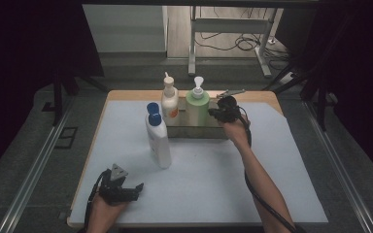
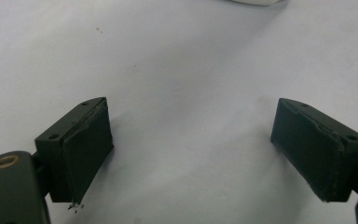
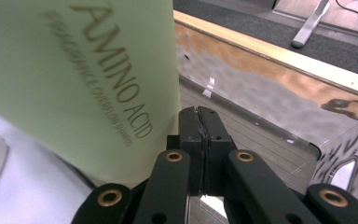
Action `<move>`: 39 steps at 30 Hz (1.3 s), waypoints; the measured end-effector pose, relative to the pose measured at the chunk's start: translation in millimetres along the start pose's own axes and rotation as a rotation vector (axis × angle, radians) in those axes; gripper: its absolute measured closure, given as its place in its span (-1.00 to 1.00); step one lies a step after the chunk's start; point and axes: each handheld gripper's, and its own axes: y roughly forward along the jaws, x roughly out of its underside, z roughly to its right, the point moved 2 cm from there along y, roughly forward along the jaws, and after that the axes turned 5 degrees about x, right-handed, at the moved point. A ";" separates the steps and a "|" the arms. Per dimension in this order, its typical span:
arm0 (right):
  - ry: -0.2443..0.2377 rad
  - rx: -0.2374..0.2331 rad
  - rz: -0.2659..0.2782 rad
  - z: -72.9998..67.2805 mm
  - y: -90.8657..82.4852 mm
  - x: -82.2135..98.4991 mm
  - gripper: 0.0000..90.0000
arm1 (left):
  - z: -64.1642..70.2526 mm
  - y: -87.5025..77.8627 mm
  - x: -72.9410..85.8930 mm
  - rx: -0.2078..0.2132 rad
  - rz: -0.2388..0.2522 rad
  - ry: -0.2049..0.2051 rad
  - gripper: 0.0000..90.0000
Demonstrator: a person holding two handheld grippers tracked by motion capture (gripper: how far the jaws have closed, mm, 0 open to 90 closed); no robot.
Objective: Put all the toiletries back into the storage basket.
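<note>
A green pump bottle (image 1: 197,106) stands in a shiny metal tray (image 1: 194,130) at the back of the white mat. My right gripper (image 1: 212,113) is just to its right, over the tray. In the right gripper view its jaws (image 3: 199,114) are pressed together with nothing between them, and the green bottle (image 3: 74,79) stands close on their left, above the tray's ribbed floor (image 3: 261,140). My left gripper (image 1: 133,188) rests low at the front left of the mat. Its jaws (image 2: 191,135) stand wide apart over bare white mat.
A white pump bottle with an orange label (image 1: 169,101) stands left of the green one. A tall white bottle with a blue cap (image 1: 158,143) stands in front of the tray, a second blue cap (image 1: 152,107) behind it. A small metal object (image 1: 230,92) lies at the back edge.
</note>
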 end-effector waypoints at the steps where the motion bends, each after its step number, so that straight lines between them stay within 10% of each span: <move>1: 0.001 0.000 -0.003 -0.1 2.0 -0.1 0.98 | 0.0 0.0 0.0 0.000 0.000 0.000 -0.74; 39: -0.010 -0.034 -0.069 -18.7 30.0 7.2 1.00 | 0.0 0.0 -0.1 0.000 -0.001 -0.001 -0.74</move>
